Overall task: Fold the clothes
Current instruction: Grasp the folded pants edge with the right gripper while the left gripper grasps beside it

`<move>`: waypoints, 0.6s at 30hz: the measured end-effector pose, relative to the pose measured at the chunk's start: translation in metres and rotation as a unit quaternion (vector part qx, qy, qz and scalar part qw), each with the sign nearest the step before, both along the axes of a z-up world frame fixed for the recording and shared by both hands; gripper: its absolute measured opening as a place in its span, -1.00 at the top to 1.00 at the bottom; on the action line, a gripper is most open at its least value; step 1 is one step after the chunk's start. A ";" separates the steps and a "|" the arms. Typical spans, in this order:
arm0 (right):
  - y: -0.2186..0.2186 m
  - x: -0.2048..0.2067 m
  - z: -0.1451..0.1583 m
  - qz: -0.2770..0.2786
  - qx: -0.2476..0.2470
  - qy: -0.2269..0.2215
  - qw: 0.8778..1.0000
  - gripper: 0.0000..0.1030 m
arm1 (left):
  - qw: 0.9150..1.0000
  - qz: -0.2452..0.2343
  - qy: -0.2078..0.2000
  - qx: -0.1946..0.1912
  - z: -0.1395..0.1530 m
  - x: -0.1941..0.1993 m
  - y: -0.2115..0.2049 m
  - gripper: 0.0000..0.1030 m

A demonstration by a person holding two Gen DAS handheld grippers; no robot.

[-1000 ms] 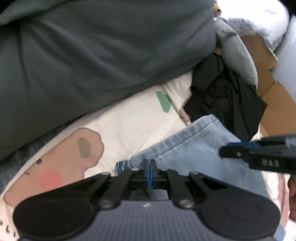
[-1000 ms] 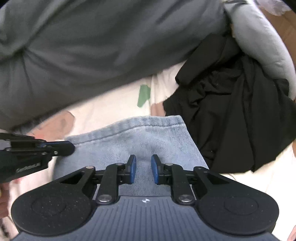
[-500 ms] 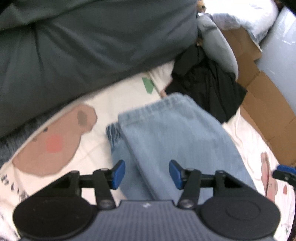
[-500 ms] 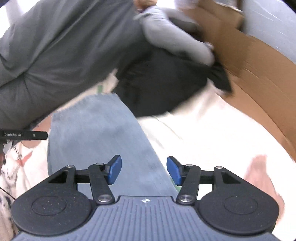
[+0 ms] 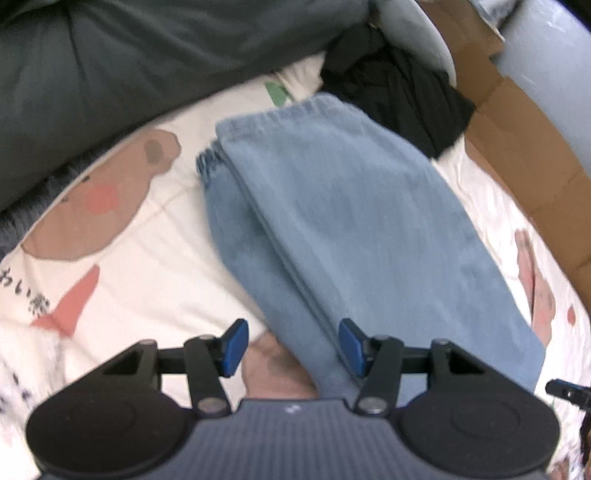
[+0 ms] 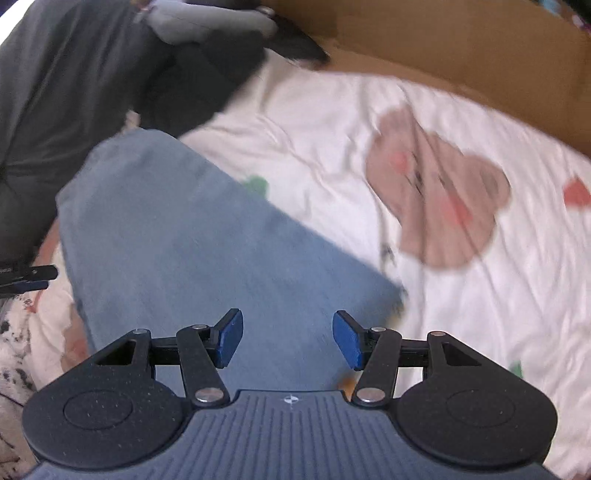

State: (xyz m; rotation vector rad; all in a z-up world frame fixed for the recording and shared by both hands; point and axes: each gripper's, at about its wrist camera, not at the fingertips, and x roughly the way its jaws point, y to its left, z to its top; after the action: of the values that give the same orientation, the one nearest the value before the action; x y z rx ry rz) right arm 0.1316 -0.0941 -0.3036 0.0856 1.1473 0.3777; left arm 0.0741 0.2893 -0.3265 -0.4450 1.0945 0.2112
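Note:
Light blue jeans (image 5: 347,221) lie folded lengthwise in several layers on a white bed sheet with bear prints (image 5: 129,236). The waistband end points away from me. My left gripper (image 5: 291,345) is open and empty above the near left edge of the jeans. My right gripper (image 6: 288,339) is open and empty above the jeans' (image 6: 207,243) near right part. The left gripper's tip (image 6: 29,275) shows at the left edge of the right wrist view. The right gripper's tip (image 5: 565,391) shows at the right edge of the left wrist view.
A dark grey duvet (image 5: 129,62) lies along the far side. A black garment (image 5: 402,96) and a light grey one (image 5: 413,33) lie bunched beyond the jeans. Brown cardboard (image 5: 524,147) runs along the right; it also shows in the right wrist view (image 6: 461,48).
My left gripper was shut at the jeans' waistband and has opened. The right one has opened wider. Both have drawn back toward the near end; the right view has swung to the right.

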 end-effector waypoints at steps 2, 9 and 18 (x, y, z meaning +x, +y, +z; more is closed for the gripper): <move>-0.010 -0.008 -0.012 -0.023 0.007 0.012 1.000 -0.18 | 1.000 -0.013 0.010 -0.008 -0.005 -0.006 -0.009 -0.11; -0.027 -0.018 -0.049 -0.061 0.051 0.054 0.995 -0.03 | 0.997 -0.054 0.034 -0.041 -0.017 -0.024 -0.035 0.00; -0.034 -0.016 -0.070 -0.102 0.124 0.069 0.985 0.09 | 0.990 -0.089 0.065 -0.091 -0.039 -0.030 -0.053 0.01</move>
State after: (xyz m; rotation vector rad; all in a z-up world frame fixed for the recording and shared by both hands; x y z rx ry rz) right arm 0.1152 -0.1278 -0.3739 0.4505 1.2113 0.3345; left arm 0.0445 0.2366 -0.3651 -0.4981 1.2797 -0.0173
